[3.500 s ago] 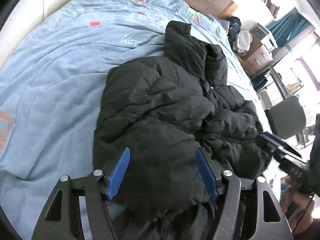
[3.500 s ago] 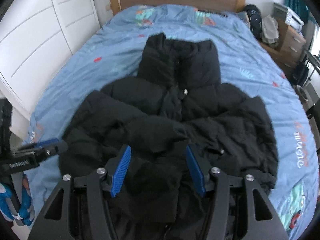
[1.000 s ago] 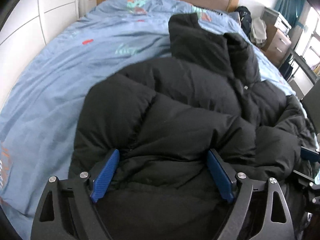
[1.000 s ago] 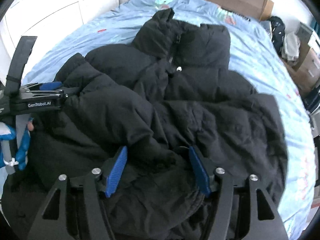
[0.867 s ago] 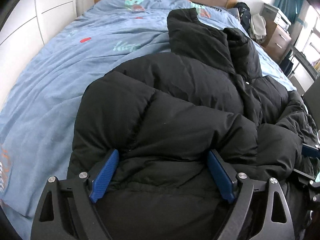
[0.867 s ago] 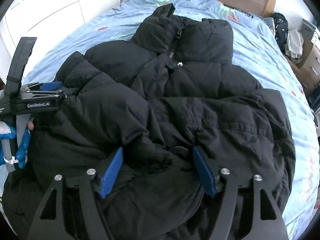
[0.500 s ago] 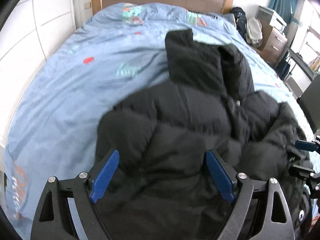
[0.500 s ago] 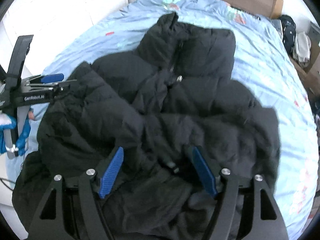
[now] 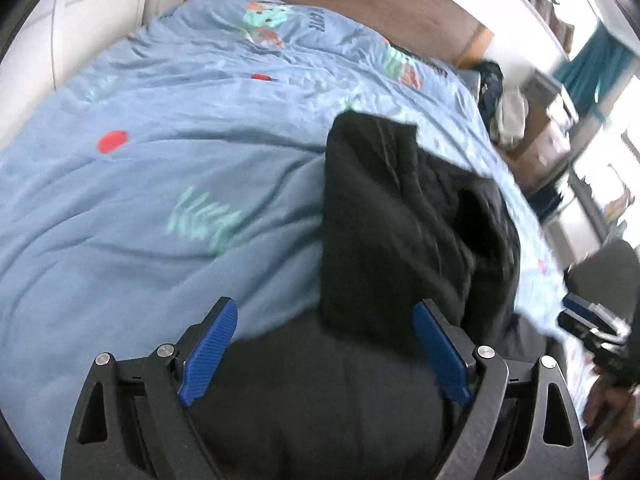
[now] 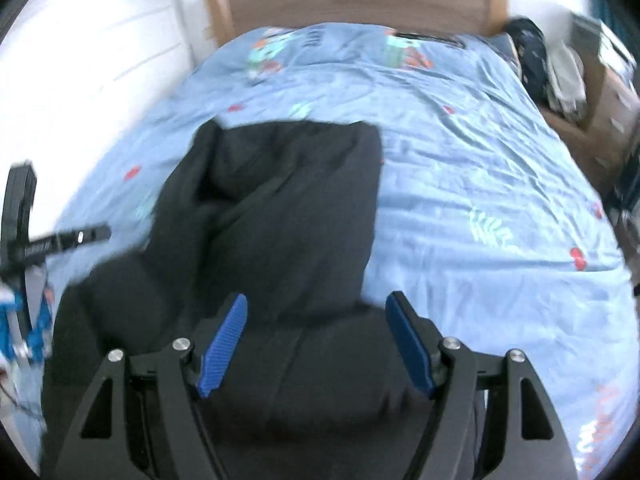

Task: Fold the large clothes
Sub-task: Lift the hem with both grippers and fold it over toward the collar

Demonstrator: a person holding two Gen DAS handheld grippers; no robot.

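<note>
Black puffer jacket [image 9: 400, 220] is lying on the bed's blue duvet [image 9: 160, 160], collar end pointing at the wooden headboard [image 9: 360, 12] but well short of it, so there's a wide strip of bare duvet between the two. The end of the jacket farthest from the headboard is bunched up in both grippers.

Left gripper [image 9: 324, 312]: jaws stand wide, but the puffy black fabric fills the whole gap and sits against both blue pads [image 9: 208, 352], so it's gripping a fat wad of the jacket. Right gripper [image 10: 317, 304]: same deal with a slightly narrower gap, a thick roll of jacket is clamped between its pads.

Both grippers are at the end of the bed away from the headboard, angled down at it, side by side with the jacket between them.

Both views are pretty motion-blurred. There's a wooden dresser [image 10: 600, 92] with some clothes piled on it just off the right end of the headboard.
</note>
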